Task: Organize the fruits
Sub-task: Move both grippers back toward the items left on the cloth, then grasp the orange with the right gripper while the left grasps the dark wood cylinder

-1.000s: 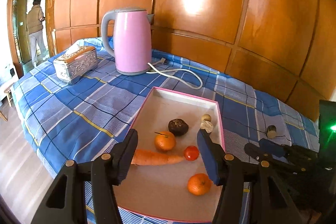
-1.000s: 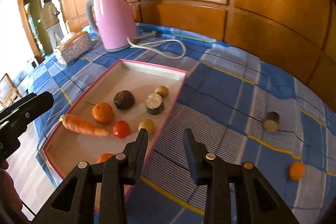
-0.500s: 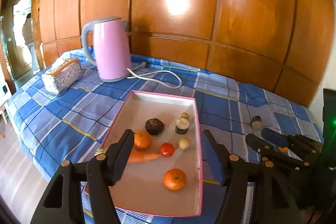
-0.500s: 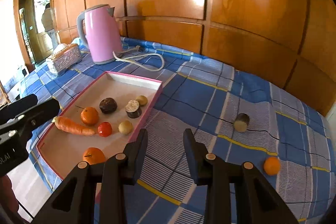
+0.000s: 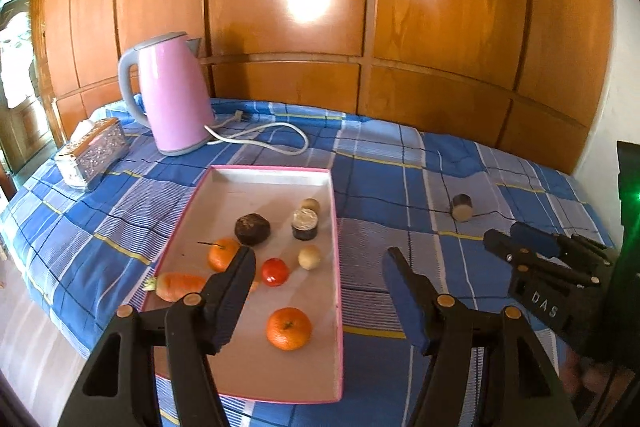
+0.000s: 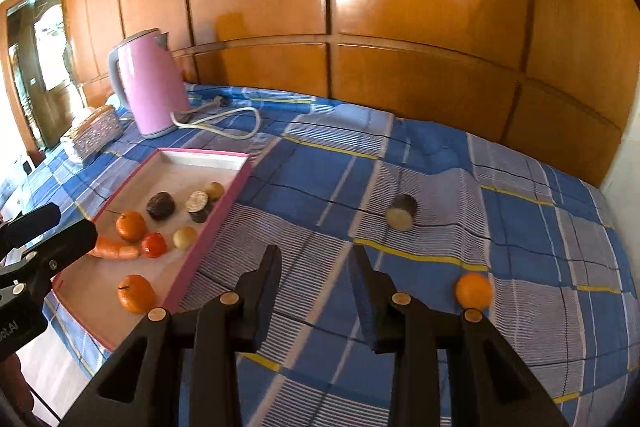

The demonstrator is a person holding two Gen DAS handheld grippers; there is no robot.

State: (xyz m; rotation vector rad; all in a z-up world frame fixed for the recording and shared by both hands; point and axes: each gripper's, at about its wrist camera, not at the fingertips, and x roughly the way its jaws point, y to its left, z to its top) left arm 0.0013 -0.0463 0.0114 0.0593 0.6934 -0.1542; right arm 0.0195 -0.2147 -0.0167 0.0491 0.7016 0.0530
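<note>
Jaws apart on our left gripper [image 5: 318, 283] and right gripper [image 6: 316, 273], pulled back; orange [image 6: 473, 290] lower right remains outside tray [image 6: 208, 227].

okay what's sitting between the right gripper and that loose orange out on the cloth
Only bare blue plaid tablecloth lies between the right gripper and the loose orange, as the right wrist view shows.

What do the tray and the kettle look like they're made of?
Tray: probably cardboard or thin board, with matte pale inside and thin pink walls with sharp box corners. Kettle: smooth satin pink shell, painted metal or plastic, cannot tell which; its grey handle looks like plastic.
</note>
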